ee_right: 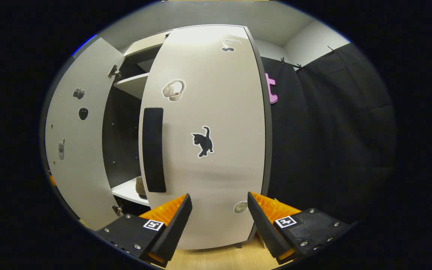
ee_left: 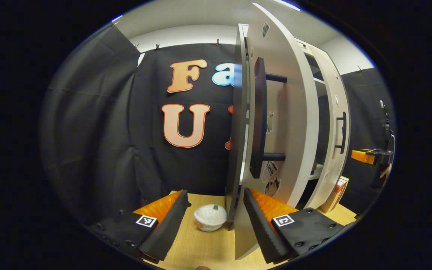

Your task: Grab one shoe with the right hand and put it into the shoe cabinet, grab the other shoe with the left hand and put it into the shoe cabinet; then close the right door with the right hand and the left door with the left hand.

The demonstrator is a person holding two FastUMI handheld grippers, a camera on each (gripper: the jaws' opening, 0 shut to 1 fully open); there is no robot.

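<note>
The white shoe cabinet has both doors partly open. In the left gripper view I see the left door [ee_left: 238,150] edge-on, its black handle [ee_left: 259,116] facing right. My left gripper [ee_left: 215,192] is open, and the door's lower edge stands between its fingers, close to the right one. Farther right hang the right door [ee_left: 332,131] and my right gripper [ee_left: 368,155]. In the right gripper view the right door [ee_right: 208,150], with its cat sticker and black handle [ee_right: 153,150], is right ahead of my open right gripper [ee_right: 219,195]. A dark shoe toe [ee_right: 141,186] peeks out on the lower shelf [ee_right: 126,192].
A white lidded bowl [ee_left: 210,217] sits on the wooden surface [ee_left: 201,247] just left of the left door's edge. An orange and white box [ee_left: 338,193] leans by the cabinet's right foot. The open left door [ee_right: 77,142] stands at the left of the right gripper view.
</note>
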